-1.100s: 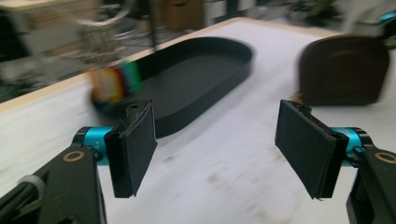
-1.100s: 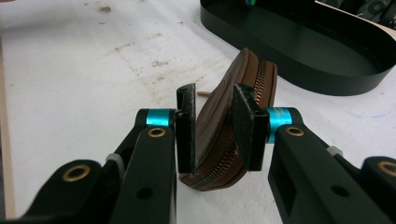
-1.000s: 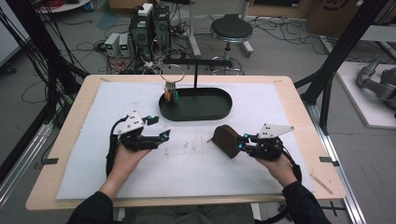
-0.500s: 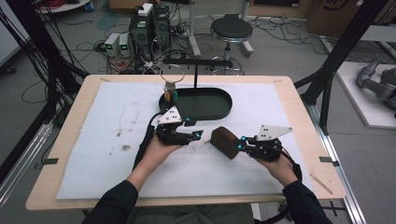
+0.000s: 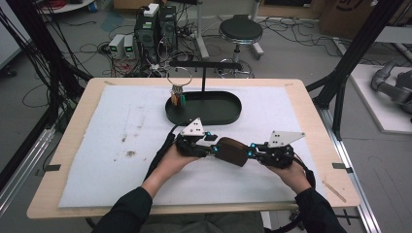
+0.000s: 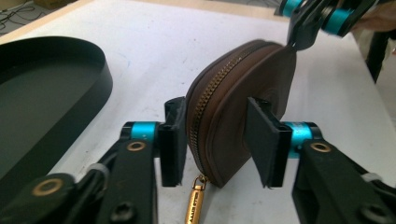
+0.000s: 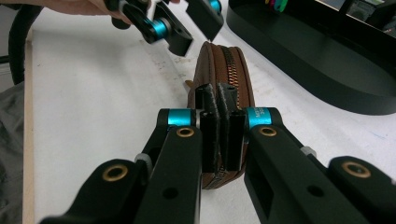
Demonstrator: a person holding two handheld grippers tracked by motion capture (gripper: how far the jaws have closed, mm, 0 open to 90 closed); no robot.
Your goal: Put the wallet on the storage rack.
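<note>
the right gripper [image 7: 219,126] is pressed tight on one edge of the brown zip pouch [image 6: 233,112], holding it upright on the white mat [image 5: 121,145]. the left gripper [image 6: 217,140] has just been closing; its jaws flank the pouch's other end, pads near its sides, contact unclear. the black tray [image 5: 228,114] lies just beyond.

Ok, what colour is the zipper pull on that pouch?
Gold, hanging below the brown pouch; the zipper pull shows best in the left gripper view.

brown pouch [image 6: 233,116] with brass zip and gold pull; black oval tray [image 5: 228,114]; white mat [image 5: 121,121], brown stains; black jaws with teal collars.
</note>
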